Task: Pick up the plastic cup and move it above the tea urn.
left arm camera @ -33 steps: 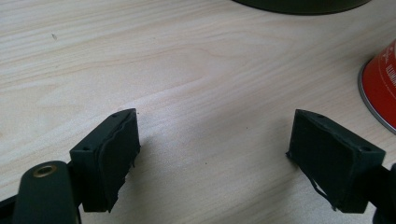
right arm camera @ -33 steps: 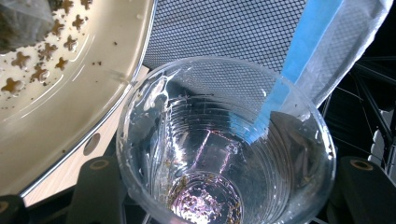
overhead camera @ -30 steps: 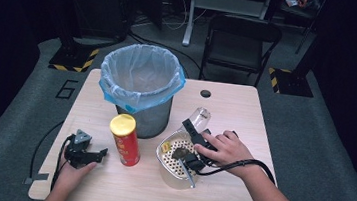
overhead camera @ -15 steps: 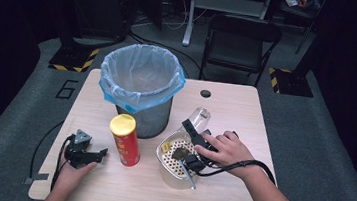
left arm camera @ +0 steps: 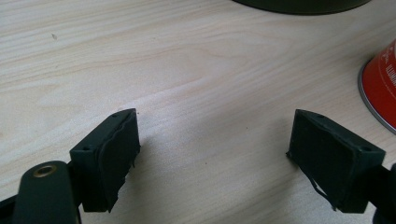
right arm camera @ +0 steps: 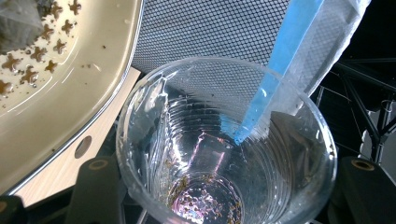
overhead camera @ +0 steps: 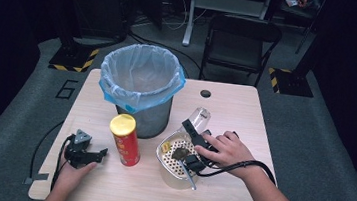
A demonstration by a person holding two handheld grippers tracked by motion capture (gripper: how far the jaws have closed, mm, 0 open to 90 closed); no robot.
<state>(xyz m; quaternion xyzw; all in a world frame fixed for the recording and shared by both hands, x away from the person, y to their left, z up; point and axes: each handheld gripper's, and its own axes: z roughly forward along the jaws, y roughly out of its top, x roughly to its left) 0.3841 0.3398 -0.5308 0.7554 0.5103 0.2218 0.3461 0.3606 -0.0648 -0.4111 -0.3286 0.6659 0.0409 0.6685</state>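
My right gripper (overhead camera: 197, 128) is shut on a clear plastic cup (overhead camera: 199, 117), holding it tilted beside a cream perforated strainer bowl (overhead camera: 174, 156). In the right gripper view the cup (right arm camera: 224, 149) sits between the jaws, mouth toward the camera, with brown crumbs at its bottom. The strainer (right arm camera: 60, 70) lies to its left with dark bits inside. My left gripper (overhead camera: 100, 155) rests on the table at the front left, open, with nothing between its fingers (left arm camera: 114, 154). A red can with a yellow lid (overhead camera: 124, 139) stands just right of it.
A mesh trash bin with a blue liner (overhead camera: 140, 84) stands at the back middle of the wooden table (overhead camera: 245, 112); its wall (right arm camera: 210, 28) is close behind the cup. The red can's base (left arm camera: 380, 88) is near the left gripper's right jaw. A folding chair (overhead camera: 240, 41) stands beyond the table.
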